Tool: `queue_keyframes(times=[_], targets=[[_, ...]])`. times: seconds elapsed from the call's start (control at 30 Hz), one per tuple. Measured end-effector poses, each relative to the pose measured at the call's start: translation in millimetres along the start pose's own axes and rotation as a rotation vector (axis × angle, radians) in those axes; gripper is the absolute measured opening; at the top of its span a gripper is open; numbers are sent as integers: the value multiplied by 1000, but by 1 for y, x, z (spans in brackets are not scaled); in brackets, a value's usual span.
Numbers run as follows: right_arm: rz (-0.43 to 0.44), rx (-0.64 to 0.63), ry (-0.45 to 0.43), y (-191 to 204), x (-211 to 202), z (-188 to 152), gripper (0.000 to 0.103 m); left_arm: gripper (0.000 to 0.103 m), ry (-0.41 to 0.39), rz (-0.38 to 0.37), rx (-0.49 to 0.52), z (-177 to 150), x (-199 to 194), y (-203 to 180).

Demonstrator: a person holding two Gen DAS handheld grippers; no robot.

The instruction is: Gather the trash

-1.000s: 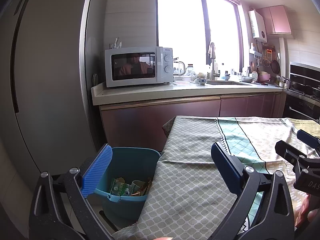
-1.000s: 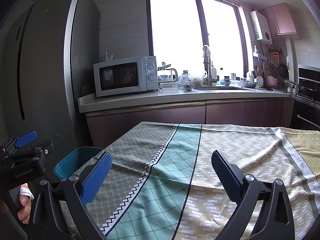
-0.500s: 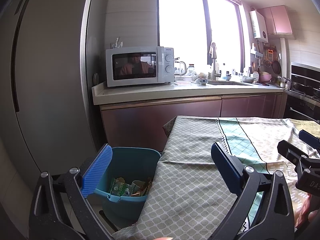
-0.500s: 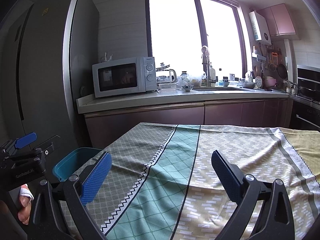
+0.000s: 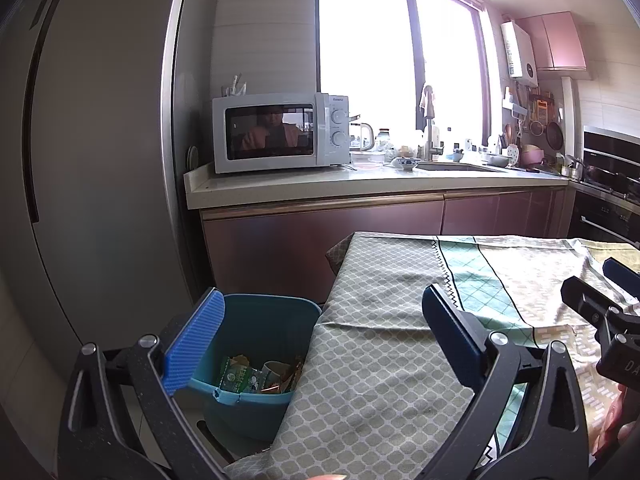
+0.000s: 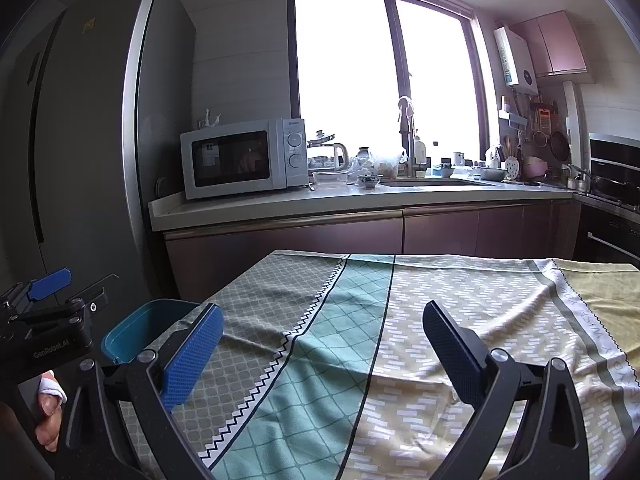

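Note:
A blue trash bin (image 5: 256, 360) stands on the floor at the table's left end, with wrappers and a cup (image 5: 256, 374) inside. Its rim also shows in the right wrist view (image 6: 144, 330). My left gripper (image 5: 320, 344) is open and empty, held above the bin's edge and the table's left corner. My right gripper (image 6: 320, 354) is open and empty above the patterned tablecloth (image 6: 400, 340). No trash shows on the cloth.
A tall grey fridge (image 5: 92, 160) stands to the left. A counter (image 5: 360, 184) behind the table carries a microwave (image 5: 280, 132), sink and dishes. The other gripper shows at each view's edge, in the left wrist view (image 5: 608, 320) and the right wrist view (image 6: 48, 320).
Both views have shifted only slightly. Both grippers stay open and empty.

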State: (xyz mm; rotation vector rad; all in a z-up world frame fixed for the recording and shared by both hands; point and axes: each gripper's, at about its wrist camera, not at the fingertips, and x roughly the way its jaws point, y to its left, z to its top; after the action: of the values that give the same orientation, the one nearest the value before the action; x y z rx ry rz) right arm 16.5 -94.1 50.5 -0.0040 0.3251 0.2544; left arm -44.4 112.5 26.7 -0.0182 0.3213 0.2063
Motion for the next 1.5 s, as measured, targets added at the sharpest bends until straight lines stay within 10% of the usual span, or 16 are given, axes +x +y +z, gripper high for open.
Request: queue_keyframes(times=[1.5], targets=[[-20,5,-13,-2,-5,1,97,97,2,11,4,-4,4,-6]])
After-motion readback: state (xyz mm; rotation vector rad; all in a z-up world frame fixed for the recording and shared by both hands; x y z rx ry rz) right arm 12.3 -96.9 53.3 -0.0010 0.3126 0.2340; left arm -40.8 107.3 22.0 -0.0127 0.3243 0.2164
